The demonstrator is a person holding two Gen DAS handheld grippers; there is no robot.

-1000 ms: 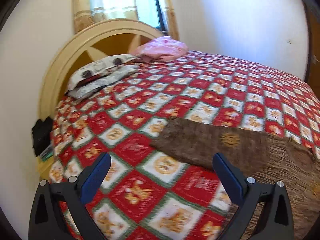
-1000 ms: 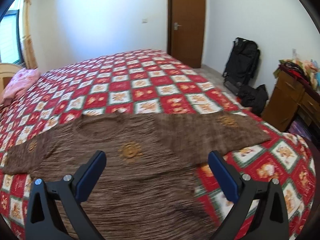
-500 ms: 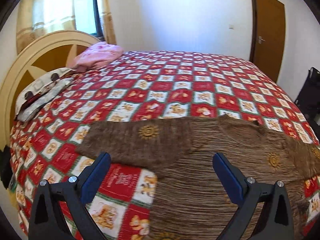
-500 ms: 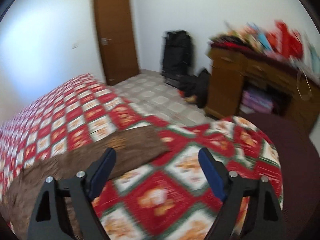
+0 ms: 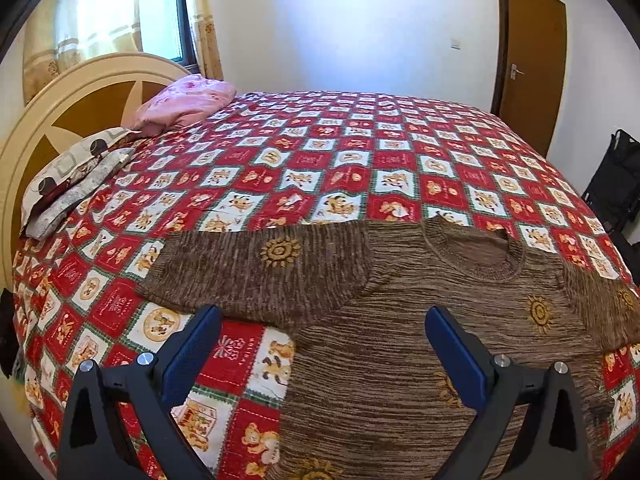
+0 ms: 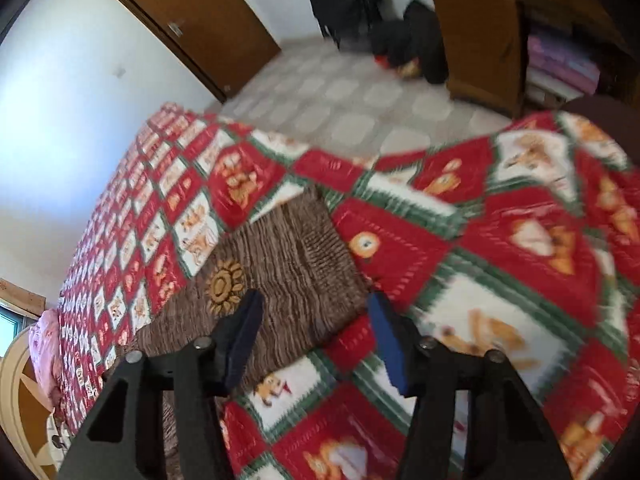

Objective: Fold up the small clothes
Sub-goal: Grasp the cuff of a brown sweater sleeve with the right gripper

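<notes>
I'm closing my right gripper [image 6: 316, 320] jaws w/ the sleeve end of the brown striped knit sweater [image 5: 400, 344] between them, not pinching yet. Left gripper [image 5: 320, 344] jaws are standing wide apart, holding nothing. Sweater's lying flat on the red-and-white checked bedspread [image 5: 320, 148] (both sleeves spread), so no fold's made; all folding's left.

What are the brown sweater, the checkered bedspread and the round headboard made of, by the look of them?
Brown sweater: a knit, probably wool or acrylic; it shows ribbed streaky rows, a ribbed collar and stitched yellow sun motifs.
Checkered bedspread: soft printed fabric, seemingly plush or quilted, matte, with stitch-like lines around the squares.
Headboard: likely wood, cream-painted frame around brown panels, smooth with a slight sheen.
</notes>
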